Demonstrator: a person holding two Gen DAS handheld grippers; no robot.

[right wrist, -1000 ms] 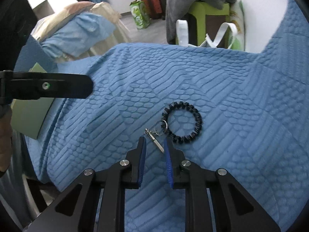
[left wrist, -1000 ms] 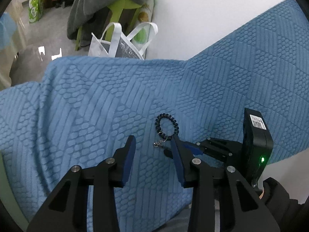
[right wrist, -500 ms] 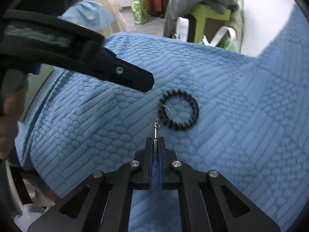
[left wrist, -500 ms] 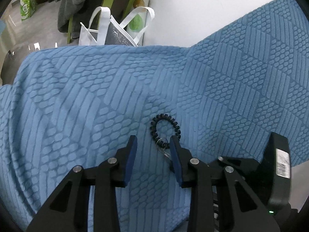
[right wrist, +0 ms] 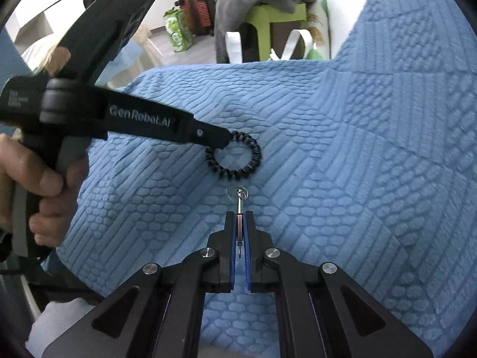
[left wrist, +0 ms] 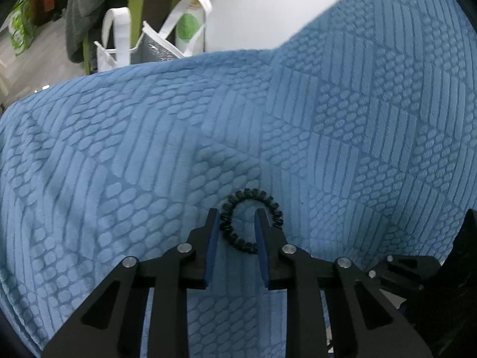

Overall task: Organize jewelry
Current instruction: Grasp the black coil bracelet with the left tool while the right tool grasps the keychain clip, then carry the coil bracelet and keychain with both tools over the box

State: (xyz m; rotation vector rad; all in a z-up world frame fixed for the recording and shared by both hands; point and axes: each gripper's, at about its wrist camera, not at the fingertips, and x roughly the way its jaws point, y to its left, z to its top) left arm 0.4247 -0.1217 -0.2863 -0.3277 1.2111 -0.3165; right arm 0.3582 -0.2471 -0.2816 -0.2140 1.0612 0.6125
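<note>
Item: black coil bracelet (right wrist: pixel 234 155), laid flat on a blue quilt (right wrist: pixel 357 155), with a small metal pendant (right wrist: pixel 239 208) and its ring (right wrist: pixel 237 192) stretched out from the near side. Right gripper (right wrist: pixel 238 220): clenched on the pendant, which is seen pinched between the blue pads. Left gripper (left wrist: pixel 234 223): jaws closing, set astride the near-left arc of the coil, one finger outside the loop and one inside; the pads are not yet seen to press on it. Risks, as judged: the thin pendant may be pulled from the pads if the two tools are drawn apart, since the grip is held on a smooth, narrow shaft; the springy coil may be stretched or rolled out from under the closing fingers; quilt pile may be caught along with the coil. Whether the ring is joined to the coil cannot be told. Containers: no jewelry box or tray is shown; a white tote (left wrist: pixel 149 44) is seen beyond the bed edge, contents hidden; a green bag (right wrist: pixel 176 29) is noted on the floor, contents not made out.
</note>
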